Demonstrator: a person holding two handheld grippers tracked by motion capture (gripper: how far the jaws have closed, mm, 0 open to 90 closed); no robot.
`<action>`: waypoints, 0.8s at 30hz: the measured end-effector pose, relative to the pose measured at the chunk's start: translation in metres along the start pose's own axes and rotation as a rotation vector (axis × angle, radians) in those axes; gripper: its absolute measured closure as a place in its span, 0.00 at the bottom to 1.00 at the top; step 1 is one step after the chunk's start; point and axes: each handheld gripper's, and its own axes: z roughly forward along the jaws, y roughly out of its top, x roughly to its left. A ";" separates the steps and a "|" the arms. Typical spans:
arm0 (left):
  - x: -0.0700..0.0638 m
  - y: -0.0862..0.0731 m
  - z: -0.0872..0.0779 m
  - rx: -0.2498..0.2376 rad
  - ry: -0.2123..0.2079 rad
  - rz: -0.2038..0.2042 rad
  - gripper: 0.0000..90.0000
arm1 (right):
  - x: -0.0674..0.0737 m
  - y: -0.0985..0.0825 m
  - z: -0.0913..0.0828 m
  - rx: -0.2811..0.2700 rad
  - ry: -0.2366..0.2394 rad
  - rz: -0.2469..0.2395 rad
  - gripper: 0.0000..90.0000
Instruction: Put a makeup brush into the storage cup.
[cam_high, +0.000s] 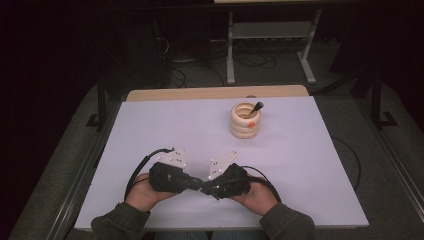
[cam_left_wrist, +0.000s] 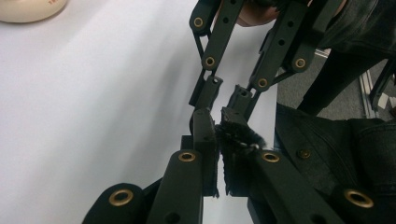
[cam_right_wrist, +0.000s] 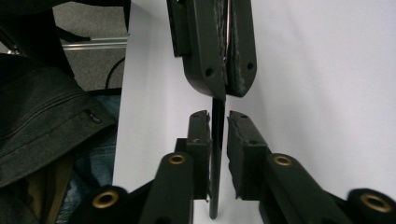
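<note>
My two grippers meet tip to tip near the front edge of the white table (cam_high: 165, 130). In the right gripper view a thin black stick (cam_right_wrist: 217, 154) runs between the jaws of my right gripper (cam_right_wrist: 218, 116). They are closed in on it, leaving only slivers of light at its sides. The stick's far end is clamped in my left gripper (cam_right_wrist: 226, 88), whose jaws are shut. From above, the left gripper (cam_high: 196, 183) and right gripper (cam_high: 206, 187) touch noses. In the left gripper view my left gripper (cam_left_wrist: 219, 126) faces the right gripper (cam_left_wrist: 226, 93); the stick is hard to make out there.
A cream holder made of stacked rings (cam_high: 245, 120) stands at the table's far middle right, with a dark-tipped brush (cam_high: 256, 107) leaning in it. Its base shows in the left gripper view (cam_left_wrist: 28, 9). The person's dark clothing (cam_right_wrist: 42, 121) lies just past the near table edge.
</note>
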 end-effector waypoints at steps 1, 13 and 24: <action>0.000 0.000 0.000 -0.002 -0.001 -0.001 0.95 | 0.000 0.000 0.000 0.000 0.002 -0.002 0.93; 0.001 -0.007 -0.007 -0.031 0.026 -0.035 0.70 | -0.008 -0.009 -0.007 -0.026 0.030 0.035 0.94; 0.005 -0.018 -0.008 -0.042 0.065 -0.058 0.67 | -0.025 -0.020 -0.025 -0.064 0.032 0.143 0.94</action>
